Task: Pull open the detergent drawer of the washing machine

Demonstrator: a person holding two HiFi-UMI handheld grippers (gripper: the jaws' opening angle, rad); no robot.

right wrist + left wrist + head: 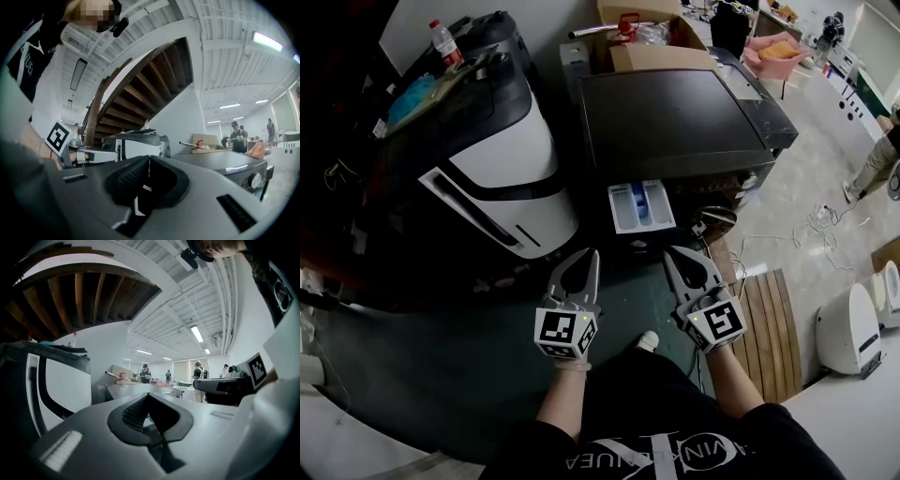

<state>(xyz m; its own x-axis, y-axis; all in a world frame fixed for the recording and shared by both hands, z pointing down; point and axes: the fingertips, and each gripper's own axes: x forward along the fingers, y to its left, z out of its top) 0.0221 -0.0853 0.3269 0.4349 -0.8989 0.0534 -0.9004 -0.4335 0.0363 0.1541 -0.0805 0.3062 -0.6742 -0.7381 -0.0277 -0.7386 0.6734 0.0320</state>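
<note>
From the head view, the washing machine [675,117] stands at the far centre. Its drawer [640,206] is pulled out toward the near side, showing white and blue compartments. Nearer, the left tongs [587,255] and right tongs [673,253] hang side by side, clear of the drawer. A white machine [511,178] stands at the left.

In the left gripper view, the jaws are pressed together with nothing between them.

In the right gripper view, the jaws also meet, empty. The washing machine's knob [255,180] shows at the right.

Cut off at head view's right edge: bystander [877,159]. Too small to tell: detergent drawer [640,206] contents.
</note>
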